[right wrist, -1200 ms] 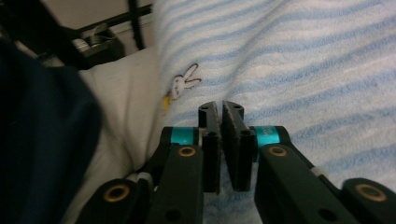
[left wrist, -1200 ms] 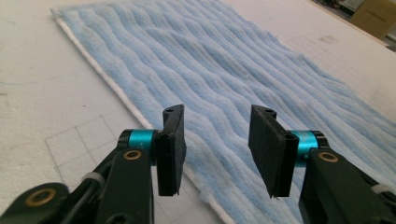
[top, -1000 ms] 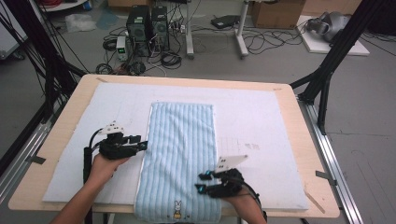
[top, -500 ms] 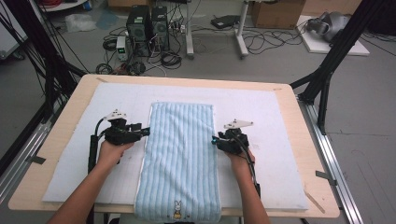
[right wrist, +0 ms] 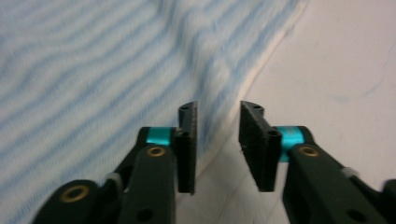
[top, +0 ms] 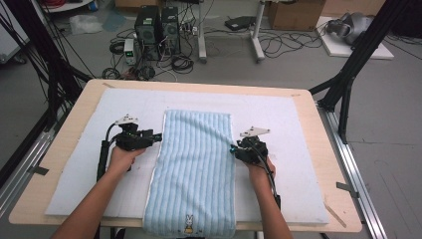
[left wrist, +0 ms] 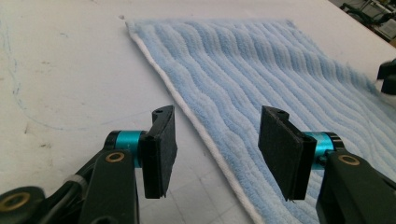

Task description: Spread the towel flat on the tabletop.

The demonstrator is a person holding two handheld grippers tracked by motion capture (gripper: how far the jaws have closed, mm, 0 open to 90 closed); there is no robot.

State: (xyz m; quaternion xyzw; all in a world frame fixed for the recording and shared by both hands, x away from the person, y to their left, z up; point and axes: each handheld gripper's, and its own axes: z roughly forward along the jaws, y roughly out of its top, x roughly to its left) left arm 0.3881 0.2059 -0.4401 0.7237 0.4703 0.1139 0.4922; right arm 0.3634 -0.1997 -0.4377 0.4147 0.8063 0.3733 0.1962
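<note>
A light blue striped towel (top: 194, 164) lies flat and lengthwise on the white mat (top: 288, 124), its near end with a small rabbit (top: 189, 224) at the table's front edge. My left gripper (top: 158, 135) sits at the towel's left edge. In the left gripper view its jaws (left wrist: 218, 114) stand wide apart over the towel's white hem (left wrist: 196, 121), having just been opening. My right gripper (top: 233, 149) is at the towel's right edge. Its jaws (right wrist: 217, 109) have just been closing and show a narrow gap with the towel's (right wrist: 84, 70) edge running between them.
The mat covers most of the wooden table (top: 85, 107). Bare mat lies to both sides of the towel. Black frame legs (top: 348, 74) stand by the table's right corner. Computer towers (top: 157, 25) and cables are on the floor beyond.
My right gripper has moved from the towel's near right corner up along its right edge. My left gripper has shifted a little farther away and toward the left hem.
</note>
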